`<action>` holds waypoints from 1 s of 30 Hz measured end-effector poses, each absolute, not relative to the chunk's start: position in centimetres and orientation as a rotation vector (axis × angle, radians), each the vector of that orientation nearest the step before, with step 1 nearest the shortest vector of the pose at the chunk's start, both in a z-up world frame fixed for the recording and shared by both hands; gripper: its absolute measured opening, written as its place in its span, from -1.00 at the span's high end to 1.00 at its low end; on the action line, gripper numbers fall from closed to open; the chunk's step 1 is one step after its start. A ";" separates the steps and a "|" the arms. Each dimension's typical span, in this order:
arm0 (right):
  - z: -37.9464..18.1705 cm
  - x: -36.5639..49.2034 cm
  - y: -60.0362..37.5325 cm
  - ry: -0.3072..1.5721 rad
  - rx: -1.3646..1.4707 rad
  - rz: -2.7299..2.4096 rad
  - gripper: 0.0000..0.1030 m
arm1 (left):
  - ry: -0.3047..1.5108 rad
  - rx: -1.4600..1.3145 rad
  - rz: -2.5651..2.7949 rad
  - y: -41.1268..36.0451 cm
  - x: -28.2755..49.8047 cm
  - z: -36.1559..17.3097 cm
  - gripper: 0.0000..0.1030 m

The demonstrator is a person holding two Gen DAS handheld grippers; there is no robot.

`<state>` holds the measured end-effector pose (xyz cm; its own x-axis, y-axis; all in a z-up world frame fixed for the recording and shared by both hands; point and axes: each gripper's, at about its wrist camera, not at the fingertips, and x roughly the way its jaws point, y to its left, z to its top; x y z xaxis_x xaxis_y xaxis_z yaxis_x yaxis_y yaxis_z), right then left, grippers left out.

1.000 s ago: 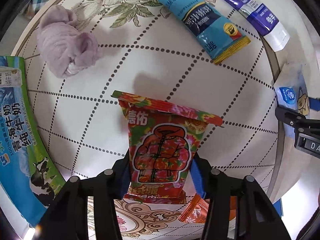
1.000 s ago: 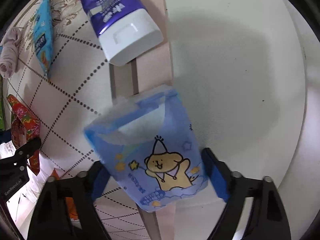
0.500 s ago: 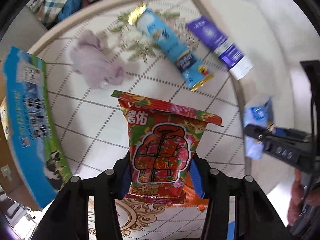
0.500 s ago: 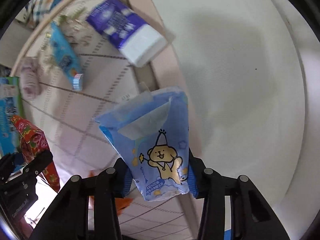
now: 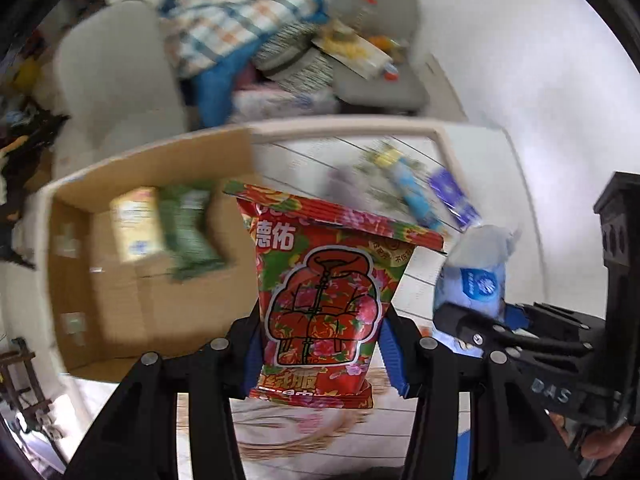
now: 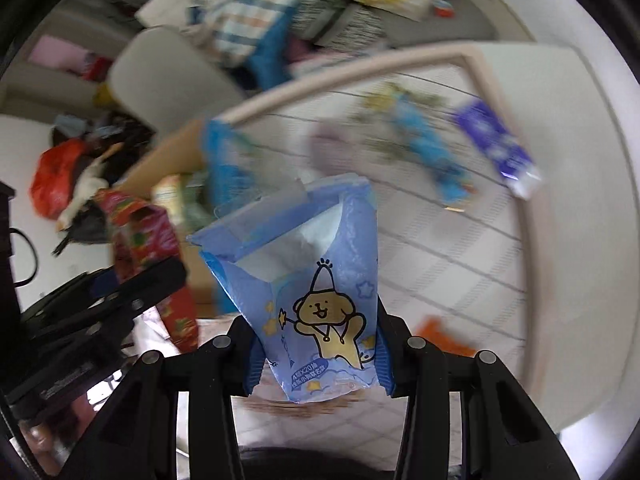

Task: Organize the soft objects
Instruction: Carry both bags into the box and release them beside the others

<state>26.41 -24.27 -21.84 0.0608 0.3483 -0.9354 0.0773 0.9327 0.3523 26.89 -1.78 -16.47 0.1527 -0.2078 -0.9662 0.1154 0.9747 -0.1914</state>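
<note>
Now both packs are off the table and airborne: the left gripper clenches the red packet, the right gripper, its jaws just closed, clamps the blue tissue pack. The cardboard box looks next.

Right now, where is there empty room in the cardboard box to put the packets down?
The near half of the cardboard box floor looks bare, below the yellow packet and green packet that crowd its far end. On the mat, bare room lies near its edge, this side of the blue packet and purple pack.
</note>
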 end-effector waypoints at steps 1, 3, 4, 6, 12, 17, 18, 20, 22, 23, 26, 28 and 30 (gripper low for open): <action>-21.8 26.9 -21.8 1.502 0.346 0.228 0.10 | 1.391 -0.075 -0.205 0.1 27.1 -16.1 0.11; -21.2 27.9 -17.1 1.498 0.319 0.264 0.10 | 1.384 -0.070 -0.148 4.0 27.5 -15.8 0.11; -21.6 28.2 -14.3 1.501 0.311 0.274 0.10 | 1.387 -0.071 -0.117 5.7 27.8 -16.2 0.11; -21.8 29.2 -10.5 1.515 0.304 0.281 0.10 | 1.407 -0.083 -0.063 9.2 28.9 -17.5 0.11; -23.9 32.7 -3.6 1.563 0.241 0.204 0.10 | 1.492 -0.118 0.051 16.6 31.8 -22.6 0.11; -27.6 35.3 -1.0 1.602 0.180 0.132 0.10 | 1.590 -0.160 0.071 19.3 34.5 -27.5 0.10; -28.2 35.8 -0.5 1.610 0.169 0.117 0.10 | 1.605 -0.152 0.074 19.4 34.6 -27.9 0.10; -29.5 36.7 0.3 1.616 0.150 0.088 0.10 | 1.627 -0.140 0.081 19.9 35.2 -29.0 0.10; -30.6 37.3 0.7 1.623 0.130 0.063 0.10 | 1.643 -0.123 0.089 20.0 35.9 -30.0 0.10; -31.2 37.7 0.9 1.624 0.124 0.048 0.10 | 1.648 -0.118 0.092 20.0 36.2 -30.4 0.10; -32.6 38.6 1.5 1.626 0.098 0.011 0.10 | 1.671 -0.128 0.086 20.2 37.1 -31.7 0.10; -33.2 38.9 1.8 1.628 0.090 0.006 0.09 | 1.674 -0.130 0.091 20.4 37.5 -32.2 0.08; -33.6 39.2 1.9 1.617 0.076 -0.006 0.04 | 1.668 -0.130 0.097 20.5 37.6 -32.2 0.08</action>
